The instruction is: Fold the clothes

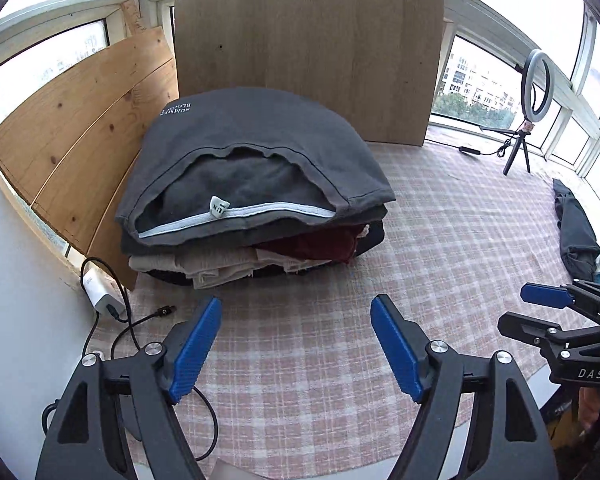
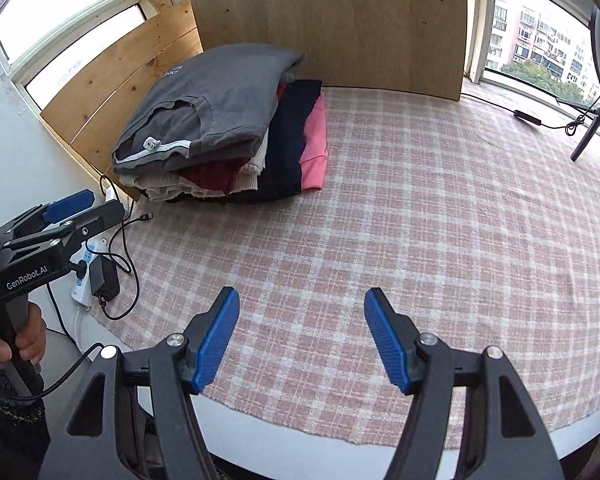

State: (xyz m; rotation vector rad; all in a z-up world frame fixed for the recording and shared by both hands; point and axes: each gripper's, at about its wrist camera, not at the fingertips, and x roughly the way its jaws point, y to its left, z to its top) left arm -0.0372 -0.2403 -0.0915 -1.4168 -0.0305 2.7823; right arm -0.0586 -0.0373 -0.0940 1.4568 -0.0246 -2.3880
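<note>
A stack of folded clothes (image 1: 252,200) sits at the table's far left, topped by a folded dark grey shirt (image 2: 216,108) with a white-edged collar. Below it lie maroon, beige, navy and pink pieces (image 2: 314,148). My left gripper (image 1: 296,348) hovers open over the pink checked cloth (image 1: 320,320), a short way in front of the stack, with nothing between its blue pads. My right gripper (image 2: 302,340) is open too, over bare cloth near the front edge, and shows at the right edge of the left wrist view (image 1: 560,312). The left gripper (image 2: 60,216) appears at the left of the right wrist view, held by a hand.
Wooden boards (image 1: 312,48) lean against the windows behind the stack. A power strip with a charger (image 2: 96,276) and loose cables lie off the table's left side. A ring light on a small tripod (image 1: 536,92) stands far right. Dark clothing (image 1: 576,236) is heaped at the right edge.
</note>
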